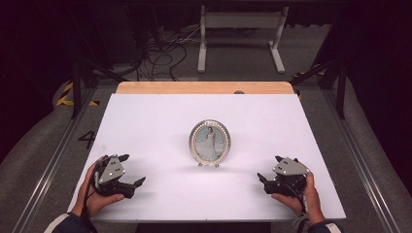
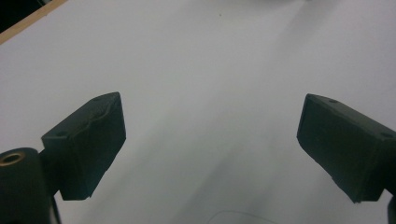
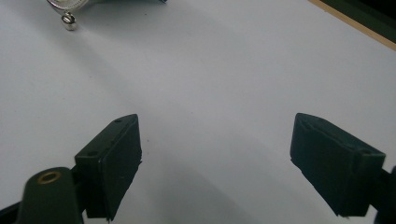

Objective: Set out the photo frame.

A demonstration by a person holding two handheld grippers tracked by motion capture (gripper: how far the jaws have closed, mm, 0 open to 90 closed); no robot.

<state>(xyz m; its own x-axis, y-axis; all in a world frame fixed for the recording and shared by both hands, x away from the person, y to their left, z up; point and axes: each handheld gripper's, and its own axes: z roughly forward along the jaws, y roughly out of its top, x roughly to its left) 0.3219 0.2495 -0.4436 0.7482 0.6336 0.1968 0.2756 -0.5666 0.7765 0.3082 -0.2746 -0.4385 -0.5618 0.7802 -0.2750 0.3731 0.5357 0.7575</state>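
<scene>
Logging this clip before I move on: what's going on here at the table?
A person holds a hand-held gripper in each hand over a white table. The left hand-held gripper and right hand-held gripper both sit open and empty near the front edge. Between them, farther back, an oval picture frame stands upright on small feet, untouched. Nothing is grasped yet.

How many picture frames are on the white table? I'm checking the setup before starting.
1. A small oval silver picture frame stands upright near the middle of the white table, between the left gripper and right gripper, touching neither.
</scene>
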